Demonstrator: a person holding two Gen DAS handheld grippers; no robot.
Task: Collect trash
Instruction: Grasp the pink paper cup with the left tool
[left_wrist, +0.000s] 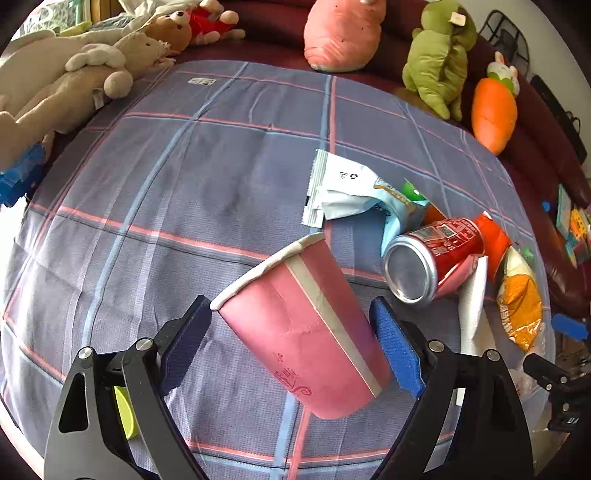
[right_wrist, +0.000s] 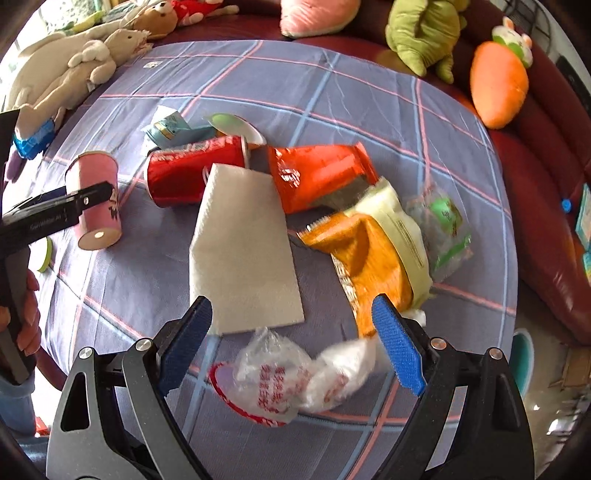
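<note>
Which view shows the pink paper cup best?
The left wrist view: the pink paper cup fills the centre between the open left gripper fingers. The right wrist view shows it small, partly hidden by a finger.

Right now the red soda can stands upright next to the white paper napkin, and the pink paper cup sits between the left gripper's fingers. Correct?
Not quite. The red soda can lies on its side, not upright, with its silver end facing the left wrist view. The rest holds: it is next to the white paper napkin, and the pink paper cup sits between the left gripper's fingers.
</note>
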